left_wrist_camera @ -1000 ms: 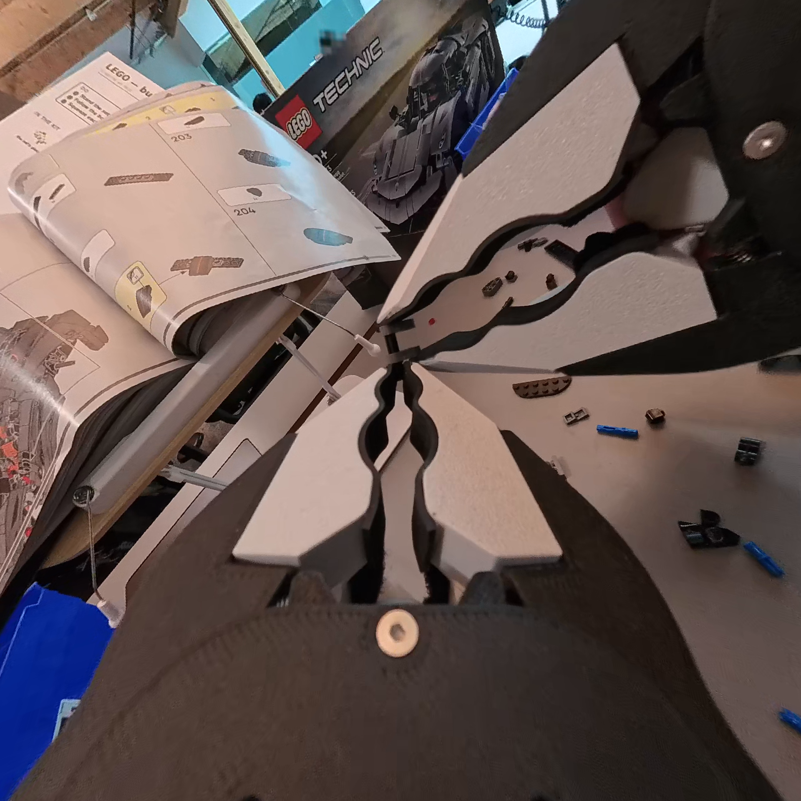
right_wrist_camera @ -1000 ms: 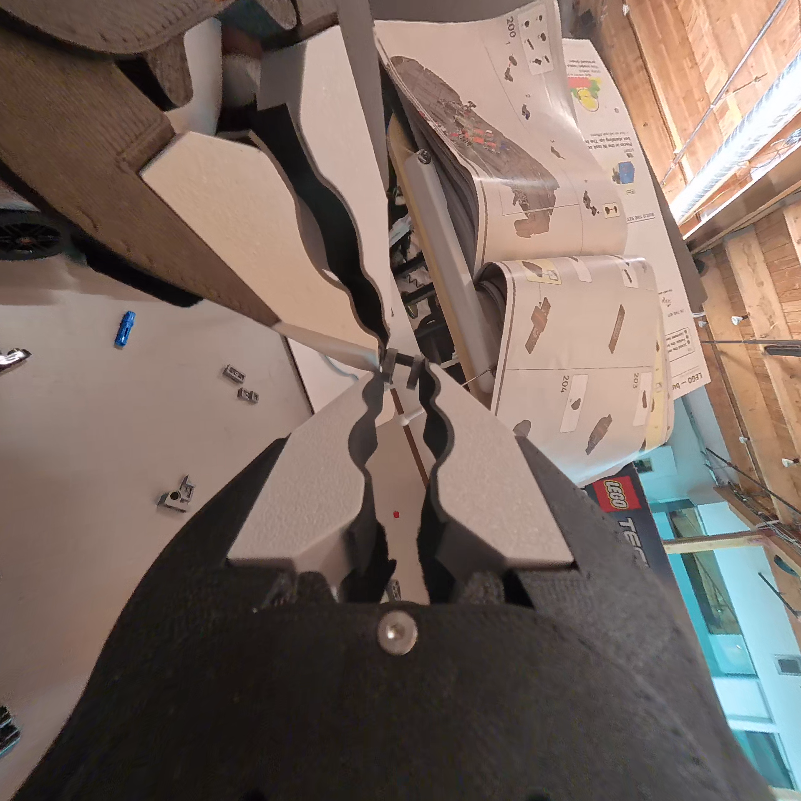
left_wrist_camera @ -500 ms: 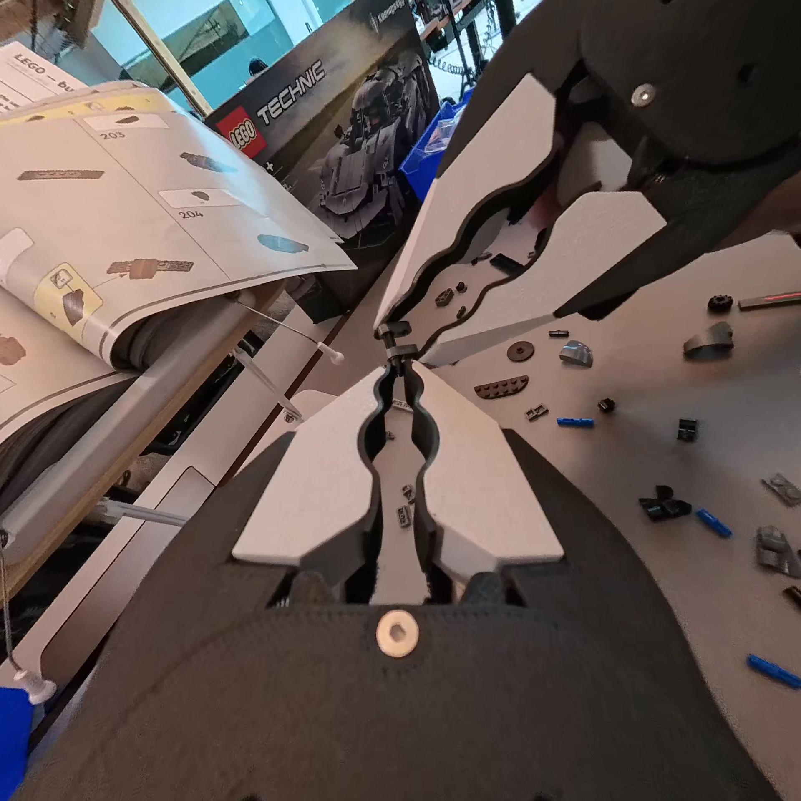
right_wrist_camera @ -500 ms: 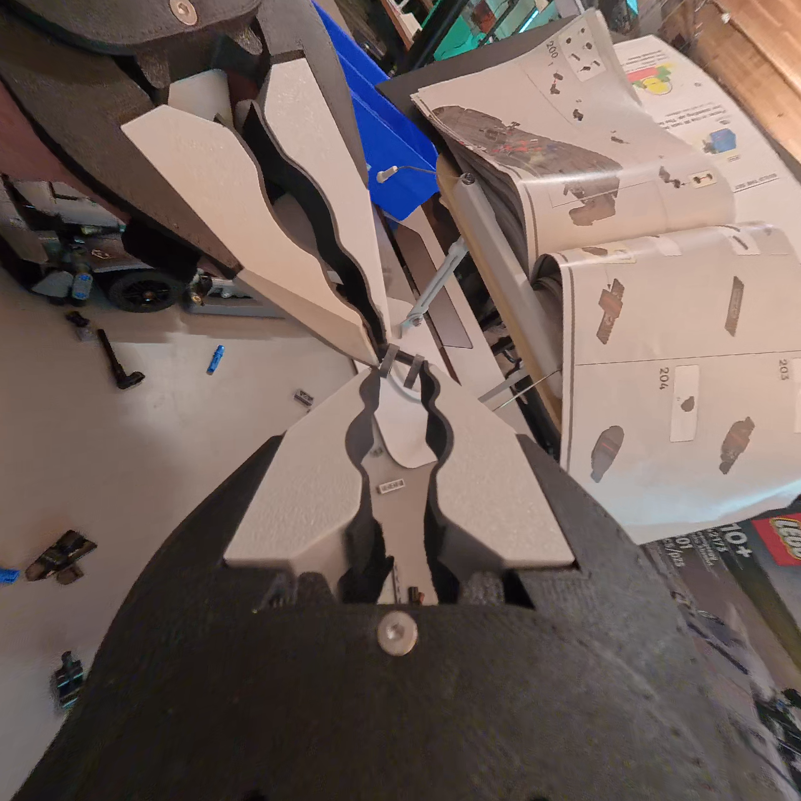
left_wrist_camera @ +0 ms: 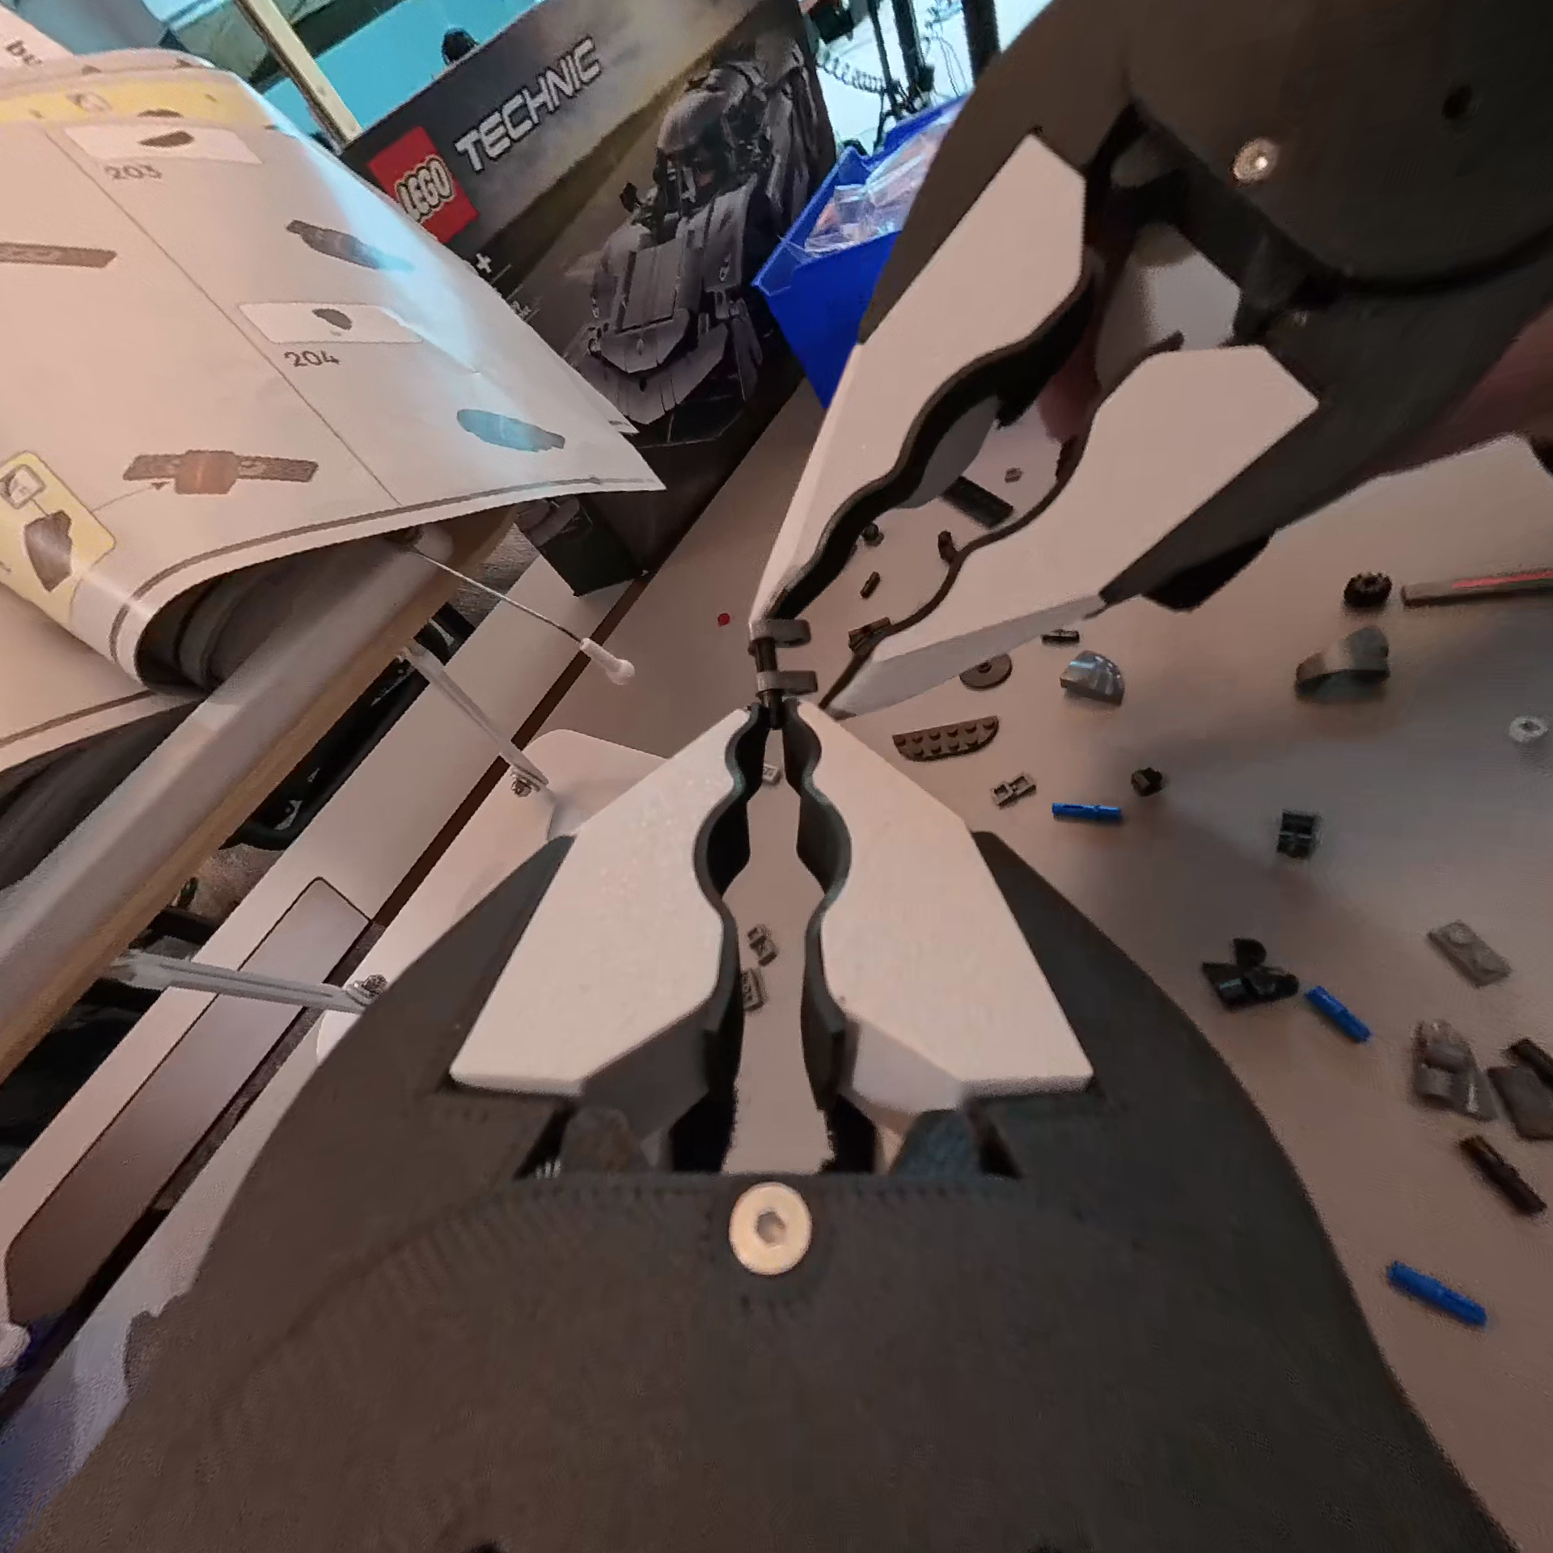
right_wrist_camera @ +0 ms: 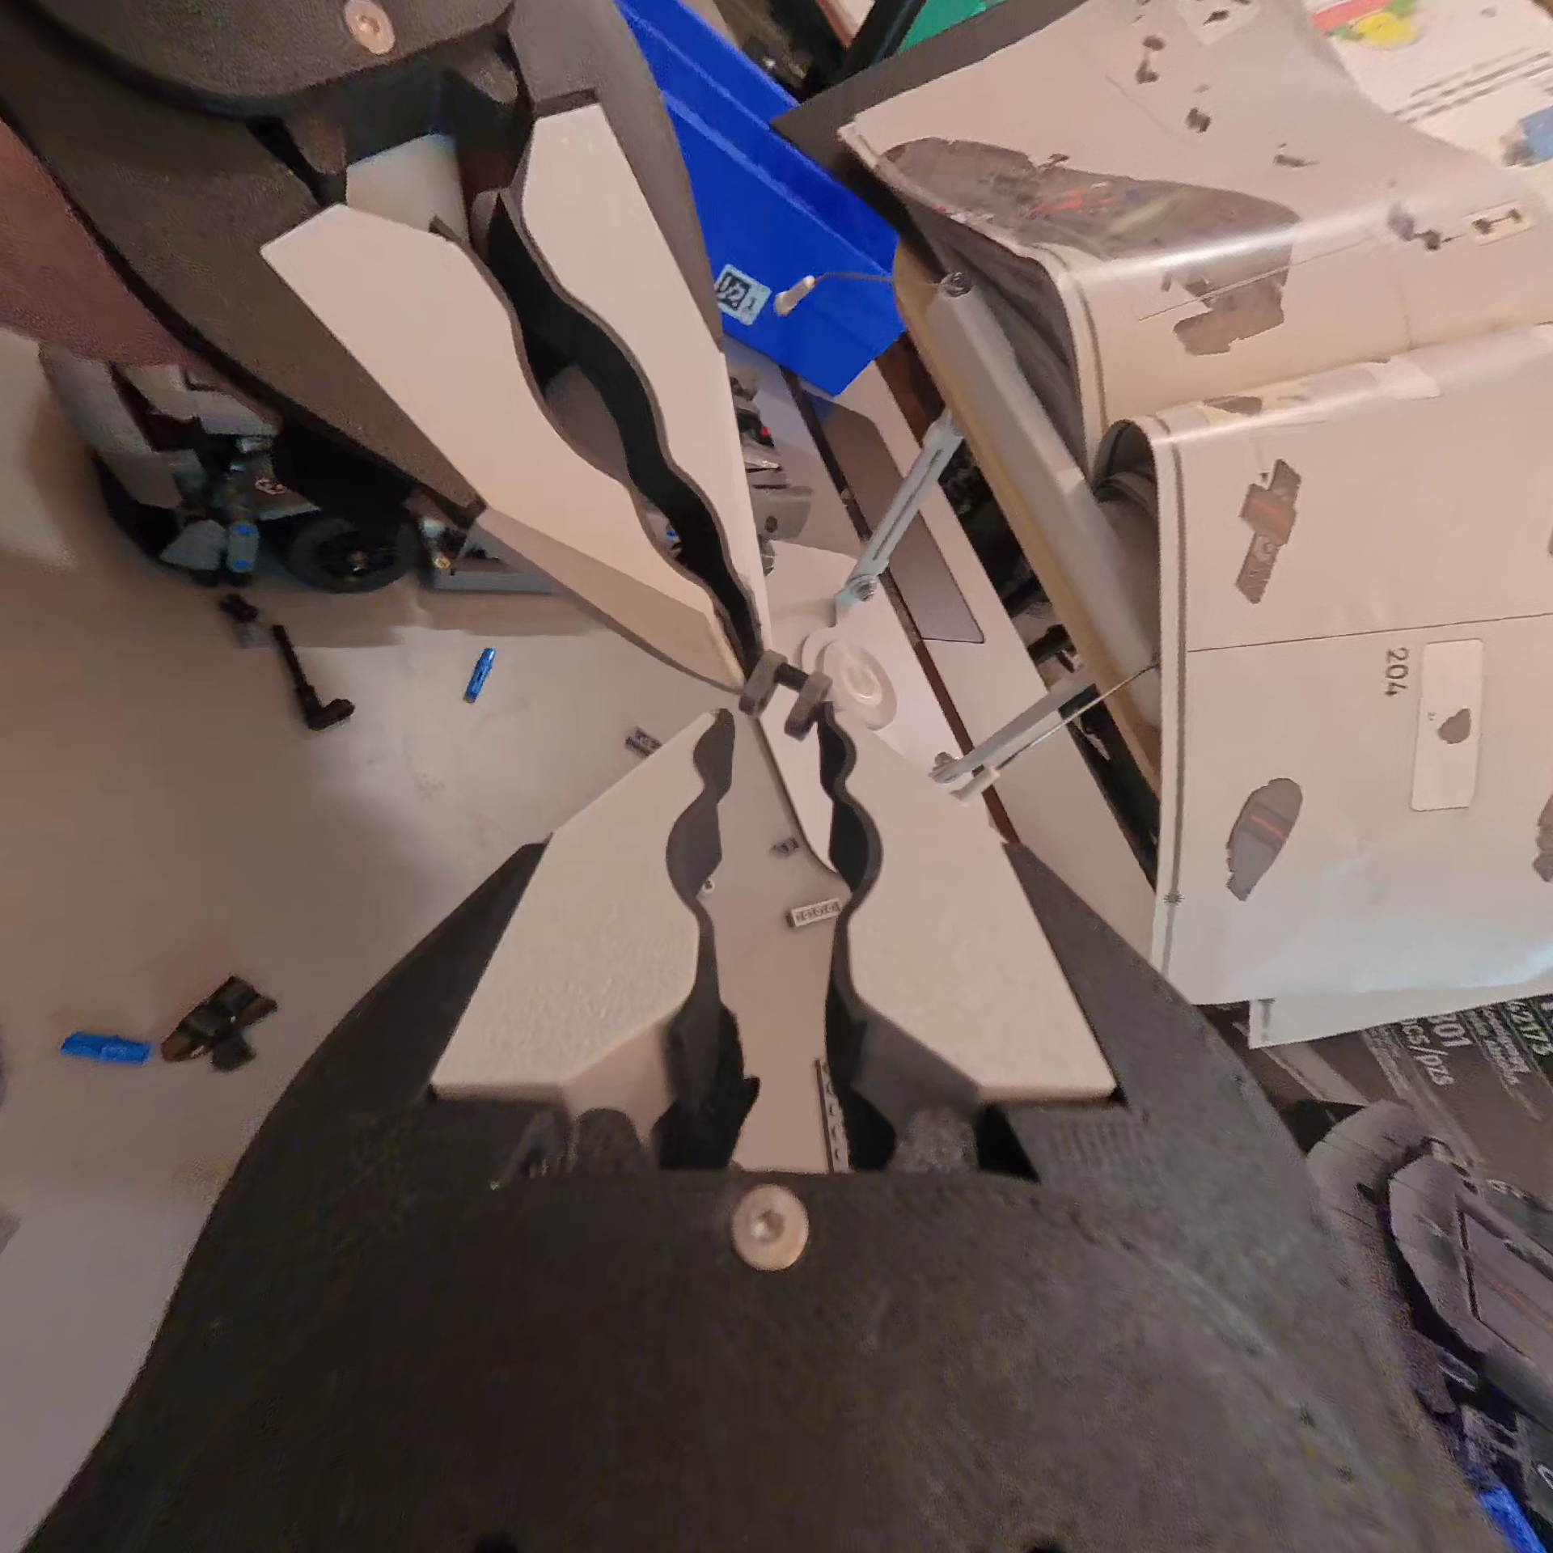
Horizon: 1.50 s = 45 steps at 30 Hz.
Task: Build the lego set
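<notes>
Two hand-held grippers meet tip to tip above the pale table (left_wrist_camera: 1260,840). The left hand-held gripper (left_wrist_camera: 774,721) has its white fingers pinched together on the lower end of a small black pin assembly carrying two grey clip pieces (left_wrist_camera: 780,655); that assembly sits just ahead of its tips. The right hand-held gripper (right_wrist_camera: 771,729) has its tips apart, and the same grey-and-black assembly (right_wrist_camera: 786,685) lies just beyond them, the nearer grey clip seemingly touching its right-side finger (whether it bears on it cannot be told).

The step in hand looks like seating or adjusting a grey clip on the pin. The next move probably calls for the right one to close squarely on one clip and press along the pin's axis while the left resists.

Loose blue pins (left_wrist_camera: 1086,811) and dark parts lie to the left gripper's right. To its left stands an open instruction booklet (left_wrist_camera: 252,336), with a dark printed set box (left_wrist_camera: 639,252) ahead; both carry print, left unquoted.
</notes>
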{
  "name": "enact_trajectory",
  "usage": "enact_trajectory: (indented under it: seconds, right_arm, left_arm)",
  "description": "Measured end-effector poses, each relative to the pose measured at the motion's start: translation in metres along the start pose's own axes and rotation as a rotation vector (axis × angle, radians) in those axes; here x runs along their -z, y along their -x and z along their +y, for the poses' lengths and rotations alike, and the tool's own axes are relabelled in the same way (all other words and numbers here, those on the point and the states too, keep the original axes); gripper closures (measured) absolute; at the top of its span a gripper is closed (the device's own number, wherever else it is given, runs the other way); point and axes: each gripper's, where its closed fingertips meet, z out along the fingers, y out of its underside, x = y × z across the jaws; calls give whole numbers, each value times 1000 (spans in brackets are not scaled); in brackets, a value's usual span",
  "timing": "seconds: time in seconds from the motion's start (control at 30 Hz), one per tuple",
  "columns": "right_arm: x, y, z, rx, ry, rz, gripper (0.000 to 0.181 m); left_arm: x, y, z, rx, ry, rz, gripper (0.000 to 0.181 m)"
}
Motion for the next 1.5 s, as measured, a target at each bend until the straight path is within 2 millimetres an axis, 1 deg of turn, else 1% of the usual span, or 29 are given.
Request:
enact_trajectory:
  seconds: [0.1, 0.23, 0.3, 0.63, 0.8, 0.87, 0.97, 1.03, 1.2, 1.4, 1.5]
  right_arm:
    - [0, -3, -1, 8, 6, 31, 165]
    - [-2, -3, 2, 20, 31, 47, 162]
    - [-2, -4, 2, 38, 40, 62, 164]
    - [0, -6, -1, 47, 26, 74, 164]
    - [3, -3, -3, 94, 5, 59, 164]
    - [4, -2, -5, 140, 2, 66, 164]
    - [5, 0, -5, 202, 11, 77, 164]
    - [5, 1, -6, 217, 0, 70, 164]
    - [9, 7, -9, 318, -4, 73, 164]
    - [13, 11, -11, 397, -5, 72, 164]
    - [13, 9, -13, 395, -3, 90, 163]
  left_arm:
    - [-1, 0, 0, 33, 0, 2, 180]
    - [-4, -3, -1, -21, 11, -25, 180]
    - [-4, -3, -1, -62, 22, -48, 179]
    - [-3, -1, -5, -58, -2, -56, 179]
    - [1, -3, -6, -41, -27, -8, 176]
    - [2, -4, -6, -27, -28, 17, 175]
    - [3, -8, -5, 46, -43, 90, 176]
    - [4, -8, -4, 106, -56, 141, 172]
    - [11, -18, -10, 213, -106, 305, 174]
    - [14, -25, -12, 292, -127, 405, 176]
    - [15, -23, -13, 322, -124, 405, 177]
